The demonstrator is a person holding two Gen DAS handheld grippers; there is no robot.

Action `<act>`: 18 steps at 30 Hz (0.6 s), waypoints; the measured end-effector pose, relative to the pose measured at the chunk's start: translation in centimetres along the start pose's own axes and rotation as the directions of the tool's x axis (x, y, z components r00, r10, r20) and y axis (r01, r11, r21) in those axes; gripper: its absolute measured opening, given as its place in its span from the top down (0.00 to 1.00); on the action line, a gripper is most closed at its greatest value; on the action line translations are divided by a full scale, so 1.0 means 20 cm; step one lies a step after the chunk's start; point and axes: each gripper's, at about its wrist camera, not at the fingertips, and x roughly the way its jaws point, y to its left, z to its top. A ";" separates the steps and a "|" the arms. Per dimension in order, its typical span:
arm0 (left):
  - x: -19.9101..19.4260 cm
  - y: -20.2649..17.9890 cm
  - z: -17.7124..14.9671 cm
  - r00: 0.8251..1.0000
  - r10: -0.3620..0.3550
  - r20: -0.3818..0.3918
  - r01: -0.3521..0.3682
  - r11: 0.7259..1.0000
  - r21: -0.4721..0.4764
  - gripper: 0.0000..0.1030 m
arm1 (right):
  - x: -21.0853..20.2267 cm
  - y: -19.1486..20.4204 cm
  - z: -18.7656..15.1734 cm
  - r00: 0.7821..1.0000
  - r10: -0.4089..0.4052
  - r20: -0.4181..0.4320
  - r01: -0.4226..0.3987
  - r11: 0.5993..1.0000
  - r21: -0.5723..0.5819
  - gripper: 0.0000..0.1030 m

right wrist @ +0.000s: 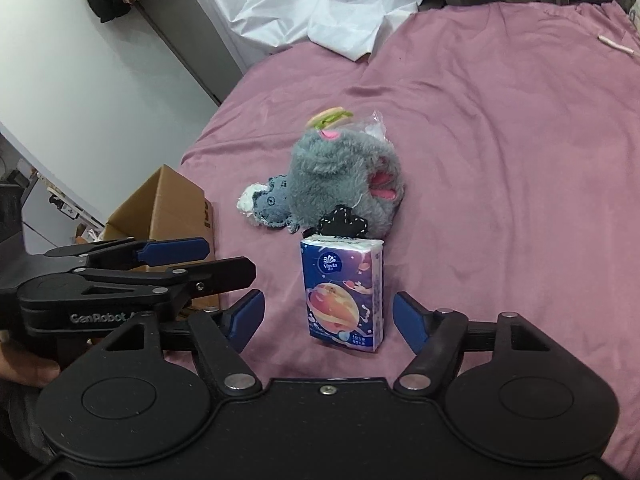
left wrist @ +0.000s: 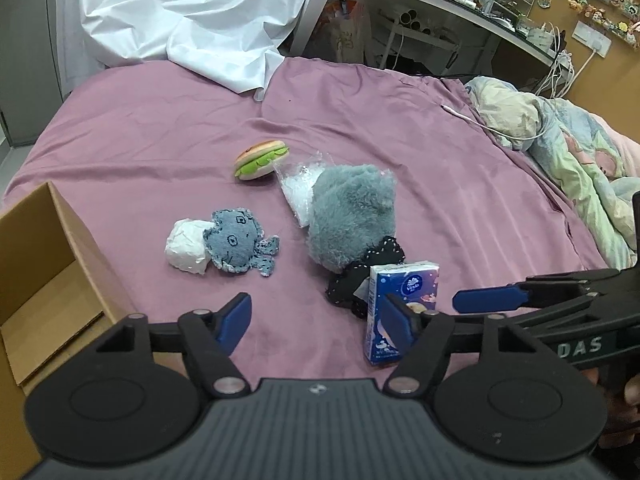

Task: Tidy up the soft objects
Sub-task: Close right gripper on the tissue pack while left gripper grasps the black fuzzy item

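Note:
Soft things lie on the purple bedsheet (left wrist: 140, 128): a plush burger (left wrist: 262, 159), a grey furry plush (left wrist: 352, 216), a denim octopus toy (left wrist: 240, 245) beside a white wad (left wrist: 186, 249), a black stitched fabric piece (left wrist: 360, 280), a clear plastic bag (left wrist: 300, 188) and a blue tissue pack (left wrist: 394, 308) standing upright. My left gripper (left wrist: 316, 320) is open and empty, its right finger just in front of the pack. My right gripper (right wrist: 328, 320) is open, its fingers on either side of the tissue pack (right wrist: 344, 292), not touching. The grey plush (right wrist: 344, 176) stands behind it.
An open cardboard box (left wrist: 44, 264) stands at the left bed edge, also in the right wrist view (right wrist: 168, 208). White plastic sheeting (left wrist: 180, 16) lies at the far end. A crumpled quilt (left wrist: 568, 152) and a white cable (left wrist: 500, 130) lie at the right. A desk stands behind.

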 end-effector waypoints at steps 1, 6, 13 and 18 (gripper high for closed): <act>0.01 0.01 0.00 1.000 0.006 -0.001 -0.006 1.000 -0.003 0.36 | 0.02 -0.01 0.00 1.000 0.001 -0.006 -0.001 1.000 0.006 0.34; 0.03 0.04 0.00 1.000 0.014 -0.008 -0.014 0.999 -0.035 0.38 | 0.08 -0.04 0.00 1.000 0.013 -0.027 -0.012 0.999 0.030 0.46; 0.08 0.03 0.01 1.000 0.001 -0.016 -0.002 0.999 -0.044 0.38 | 0.11 -0.08 -0.01 0.997 0.062 -0.053 -0.059 0.997 0.048 0.81; 0.13 0.01 0.02 1.000 -0.012 -0.022 0.011 0.999 -0.046 0.38 | 0.05 -0.11 -0.01 0.998 0.050 -0.042 -0.047 0.996 0.069 0.83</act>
